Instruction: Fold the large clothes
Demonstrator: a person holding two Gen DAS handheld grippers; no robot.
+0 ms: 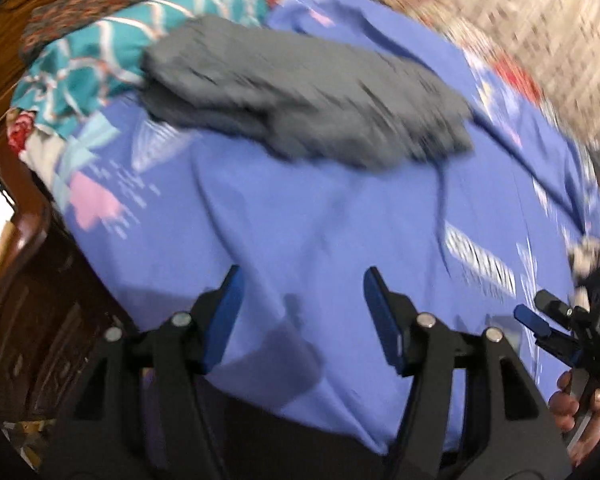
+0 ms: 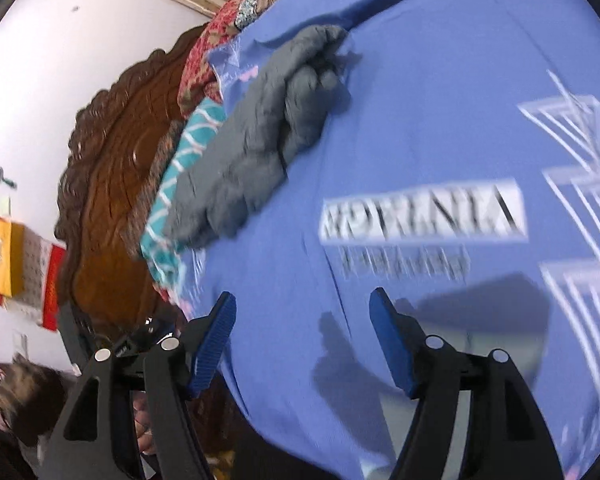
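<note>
Blue-padded, the left gripper and right gripper are held wide apart, grasping nothing, above the blue bedsheet. Well beyond them the grey garment is bunched near the pillows; it is judged soft, light and limp, best pinched at two edge corners.

Garment on bedsheet, before pillows

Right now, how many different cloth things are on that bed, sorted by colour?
Grey: 1, the grey garment
Blue: 1, the blue printed sheet spread under it
Teal with white stripes: 1, the teal cloth
Red floral: 1, the red floral fabric, bunched by the headboard
Total: 4
</note>
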